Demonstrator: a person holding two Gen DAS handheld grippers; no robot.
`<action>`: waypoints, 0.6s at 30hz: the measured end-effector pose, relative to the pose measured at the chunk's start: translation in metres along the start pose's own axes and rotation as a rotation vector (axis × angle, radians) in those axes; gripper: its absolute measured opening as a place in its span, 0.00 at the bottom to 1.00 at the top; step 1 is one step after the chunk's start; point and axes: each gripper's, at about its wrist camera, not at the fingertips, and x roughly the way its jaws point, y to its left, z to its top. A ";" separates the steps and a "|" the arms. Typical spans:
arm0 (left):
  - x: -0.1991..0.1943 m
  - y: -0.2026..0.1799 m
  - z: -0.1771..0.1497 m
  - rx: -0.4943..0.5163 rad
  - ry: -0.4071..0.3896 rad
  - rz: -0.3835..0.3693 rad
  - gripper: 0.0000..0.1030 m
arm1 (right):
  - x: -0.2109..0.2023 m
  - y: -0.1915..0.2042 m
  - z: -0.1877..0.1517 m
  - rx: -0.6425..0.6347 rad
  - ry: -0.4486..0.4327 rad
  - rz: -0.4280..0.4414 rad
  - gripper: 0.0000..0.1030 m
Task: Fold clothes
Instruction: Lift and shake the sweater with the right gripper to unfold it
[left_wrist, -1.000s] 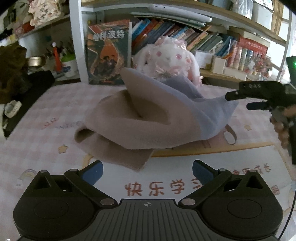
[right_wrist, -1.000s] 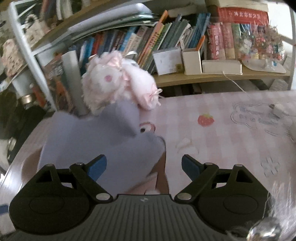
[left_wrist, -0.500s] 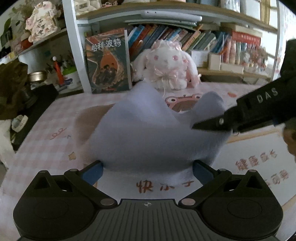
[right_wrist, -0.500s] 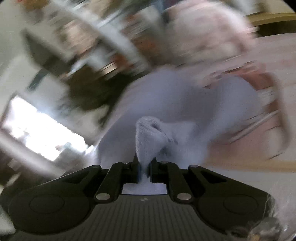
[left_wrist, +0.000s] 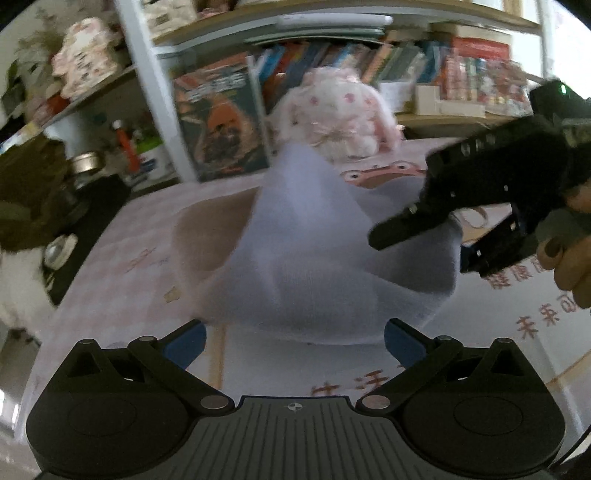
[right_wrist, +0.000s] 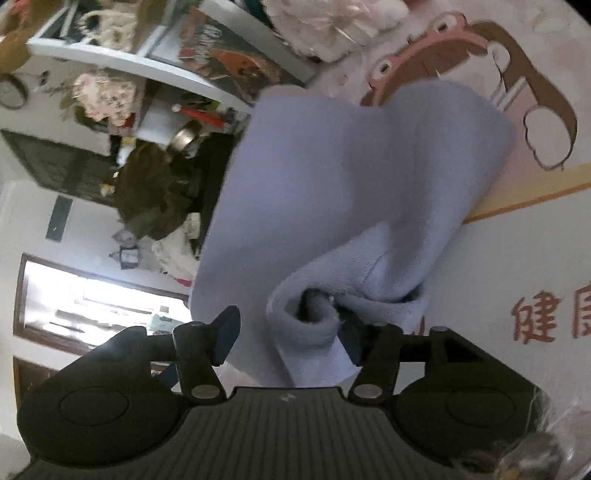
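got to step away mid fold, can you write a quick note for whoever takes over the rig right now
Left gripper: jaws open, empty, hovering just short of the cloth's near edge.
Right gripper: rolled over, jaws opening, with a bunched corner of the lavender cloth between them.
Cloth: in a soft mound on the printed table mat, lavender side up, tan side showing at the left. A plush bunny sits behind it.
Done: one corner carried over.
Left: flatten, square the edges, finish the folds.

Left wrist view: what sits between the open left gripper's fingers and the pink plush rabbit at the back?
The lavender cloth heaped on the mat fills that stretch in the left wrist view. The right gripper, jaws opening around a rolled edge, reaches in from the right. The plush rabbit stands behind.
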 end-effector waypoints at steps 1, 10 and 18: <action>0.000 0.004 -0.001 -0.014 0.001 0.011 1.00 | 0.006 -0.002 0.001 0.012 -0.001 -0.010 0.36; -0.005 0.041 0.008 -0.136 -0.059 0.071 1.00 | -0.068 0.024 0.012 0.004 -0.237 0.123 0.08; -0.003 0.047 0.015 -0.201 -0.101 0.020 1.00 | -0.245 0.130 0.044 -0.281 -0.740 0.325 0.08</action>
